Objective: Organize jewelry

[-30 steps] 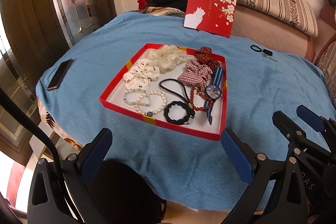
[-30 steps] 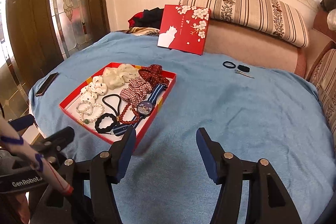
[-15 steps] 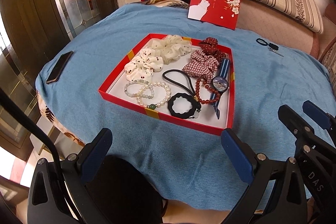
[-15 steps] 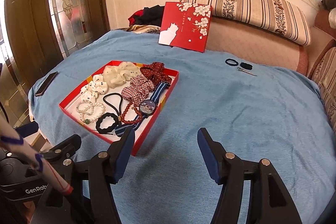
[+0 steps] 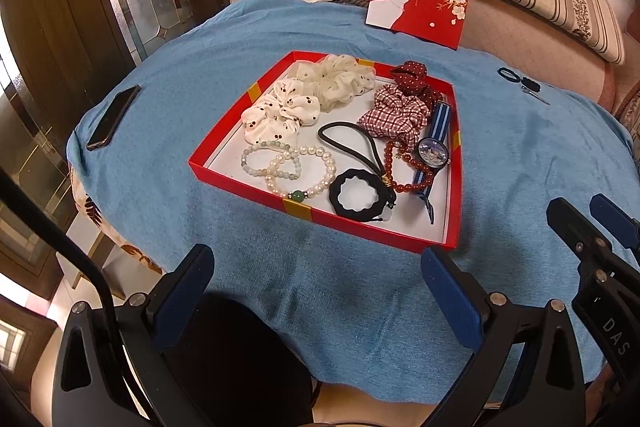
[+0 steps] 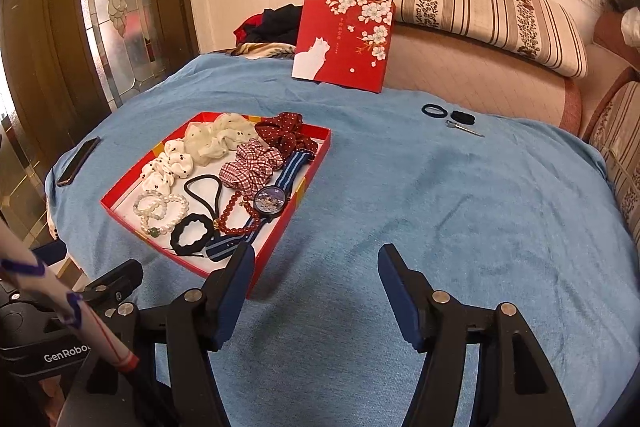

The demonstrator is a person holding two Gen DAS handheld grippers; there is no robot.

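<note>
Hovering over the blue-clothed bench [image 6: 460, 227]: right gripper [image 6: 316, 275] jaws apart, empty, just widened slightly; left gripper [image 5: 316, 279] jaws wide, empty. Shallow red cardboard tray [image 5: 224, 173] of jewelry now nearer.

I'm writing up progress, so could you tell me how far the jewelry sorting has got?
Mostly done: bracelets, scrunchies and the watch lie in the red tray. Nothing is in hand; the left claw and right claw are open and empty. Left: the small dark pieces on the blue cloth.
</note>
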